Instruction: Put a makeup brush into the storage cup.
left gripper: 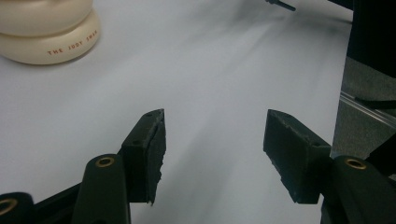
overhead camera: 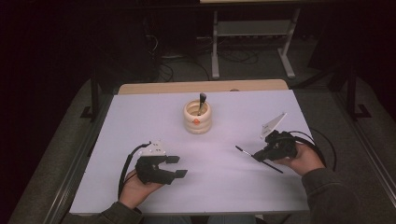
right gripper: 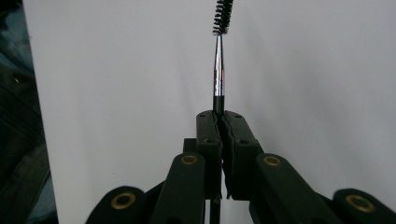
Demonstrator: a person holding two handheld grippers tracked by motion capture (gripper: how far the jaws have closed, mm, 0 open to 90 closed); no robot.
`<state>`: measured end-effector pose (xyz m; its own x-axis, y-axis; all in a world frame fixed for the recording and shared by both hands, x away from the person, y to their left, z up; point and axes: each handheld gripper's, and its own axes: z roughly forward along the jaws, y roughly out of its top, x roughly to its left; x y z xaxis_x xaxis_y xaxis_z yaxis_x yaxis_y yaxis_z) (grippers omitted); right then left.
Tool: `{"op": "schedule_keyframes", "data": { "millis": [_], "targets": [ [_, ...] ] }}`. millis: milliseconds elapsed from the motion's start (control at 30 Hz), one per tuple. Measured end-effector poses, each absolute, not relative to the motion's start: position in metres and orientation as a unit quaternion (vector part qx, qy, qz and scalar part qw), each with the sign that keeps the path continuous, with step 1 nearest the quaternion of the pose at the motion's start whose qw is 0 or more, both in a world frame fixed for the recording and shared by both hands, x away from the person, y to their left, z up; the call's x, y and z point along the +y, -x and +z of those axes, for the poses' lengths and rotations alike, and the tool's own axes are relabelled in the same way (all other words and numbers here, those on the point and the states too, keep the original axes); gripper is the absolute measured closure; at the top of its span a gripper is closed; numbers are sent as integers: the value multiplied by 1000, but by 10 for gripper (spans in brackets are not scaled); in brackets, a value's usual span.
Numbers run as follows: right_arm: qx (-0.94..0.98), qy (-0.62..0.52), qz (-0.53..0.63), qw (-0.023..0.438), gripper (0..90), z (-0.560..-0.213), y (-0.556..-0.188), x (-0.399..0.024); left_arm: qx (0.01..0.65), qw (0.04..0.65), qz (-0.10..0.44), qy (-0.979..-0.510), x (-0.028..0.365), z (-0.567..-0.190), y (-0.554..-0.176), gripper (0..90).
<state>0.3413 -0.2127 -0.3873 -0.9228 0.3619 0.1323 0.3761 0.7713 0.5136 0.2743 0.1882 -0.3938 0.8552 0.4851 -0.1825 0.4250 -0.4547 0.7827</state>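
Two grippers work over a white table top (overhead camera: 140,126) in a dark room, grey carpet around it and a metal stand's legs (overhead camera: 252,46) beyond the wooden far edge. From the high view, a cream ringed holder (overhead camera: 197,117) stands mid-table with a dark handle poking out; the left gripper (overhead camera: 175,166) rests near the front edge, the right gripper (overhead camera: 258,156) pinches a thin spoolie brush (overhead camera: 243,150). The left gripper view has jaws spread apart over bare white, the holder at top left. The right gripper view has jaws pressed together on the brush shaft, bristles pointing away above the white surface.
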Motion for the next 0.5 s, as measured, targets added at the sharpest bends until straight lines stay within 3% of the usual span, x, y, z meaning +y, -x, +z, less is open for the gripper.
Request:
{"op": "schedule_keyframes", "data": {
  "millis": [500],
  "targets": [
    [-916,181,-358,14,850,-364,-325,-207,257,450,34,-854,178,-389,-275,391]
  ]
}}
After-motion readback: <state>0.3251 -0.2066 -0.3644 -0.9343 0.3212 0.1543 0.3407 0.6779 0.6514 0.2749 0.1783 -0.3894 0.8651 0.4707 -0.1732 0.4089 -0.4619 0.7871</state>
